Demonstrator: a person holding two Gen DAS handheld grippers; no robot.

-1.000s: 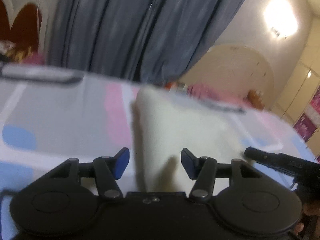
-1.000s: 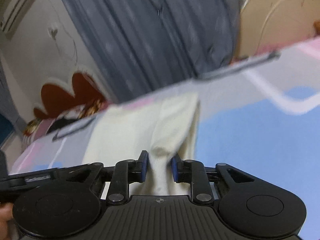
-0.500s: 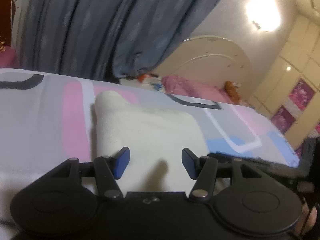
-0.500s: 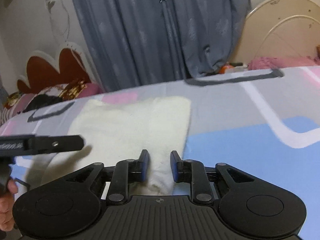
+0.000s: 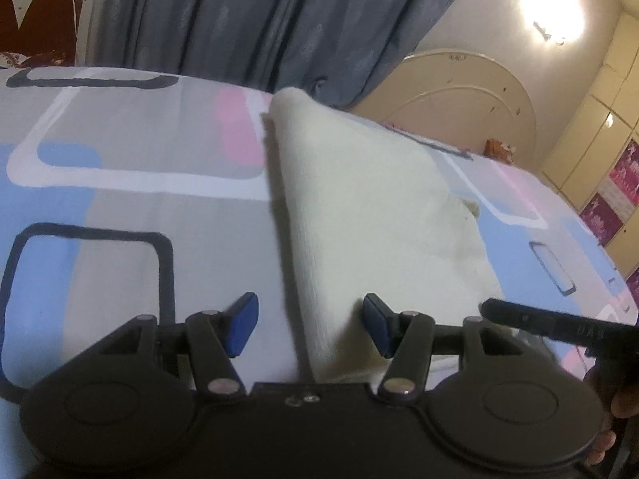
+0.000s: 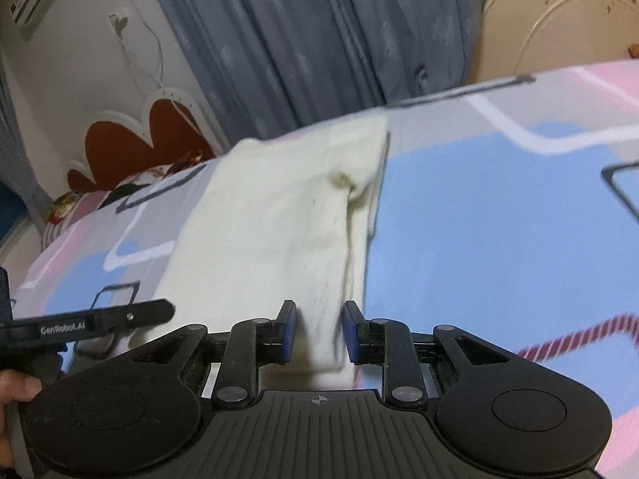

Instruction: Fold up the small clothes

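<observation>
A cream knitted garment (image 5: 359,199) lies folded on a bed with a patterned sheet (image 5: 120,151). My left gripper (image 5: 309,329) is open, its jaws straddling the garment's near left edge without closing on it. In the right wrist view the garment (image 6: 279,215) runs away from me. My right gripper (image 6: 317,333) stands partly open around the near right edge of the garment, with cloth between the blue pads (image 6: 289,333) and small gaps on both sides. Each gripper's side shows in the other's view.
Blue curtains (image 5: 259,20) hang behind the bed. A cream arched headboard (image 5: 471,92) stands at the far right, a red and white one (image 6: 159,139) at the far left. A hand (image 6: 16,391) holds the left gripper.
Both grippers have tilted and shifted back over the garment's near edge. The right jaws have opened slightly. The garment's right side now shows a small raised fold.
</observation>
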